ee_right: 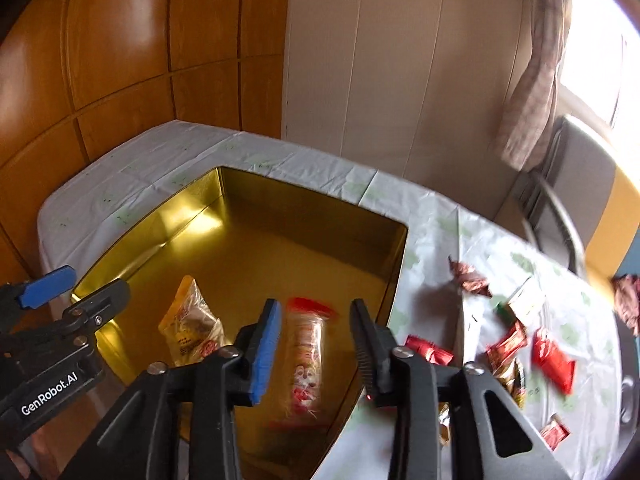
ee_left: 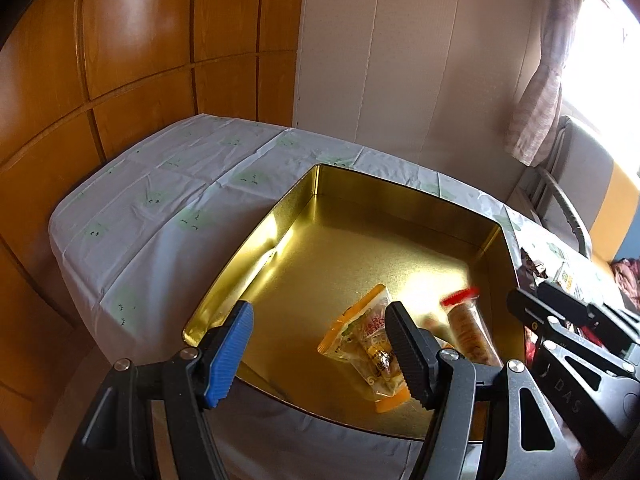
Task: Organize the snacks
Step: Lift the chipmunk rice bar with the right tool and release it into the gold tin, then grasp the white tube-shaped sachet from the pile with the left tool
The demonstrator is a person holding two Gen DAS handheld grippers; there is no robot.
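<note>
A gold tin box (ee_left: 400, 188) (ee_right: 312, 196) stands open on the table. An orange snack pouch (ee_left: 368, 352) (ee_right: 192, 324) lies on its floor. A clear cracker pack with red ends (ee_right: 304, 360) (ee_left: 466, 328) looks blurred, hanging loose between the pads of my right gripper (ee_right: 312, 320) (ee_left: 532, 296) over the tin's right side. The pads stand apart from the pack, so the gripper is open. My left gripper (ee_left: 320, 312) (ee_right: 80, 288) is open and empty over the tin's near left part.
Several loose wrapped snacks lie on the tablecloth right of the tin: red packs (ee_right: 552, 360) (ee_right: 428, 350), a brown wrapper (ee_right: 470, 276) and a green and white packet (ee_right: 524, 300). A chair (ee_right: 580, 200) stands at the far right. Wooden panels and a wall border the table.
</note>
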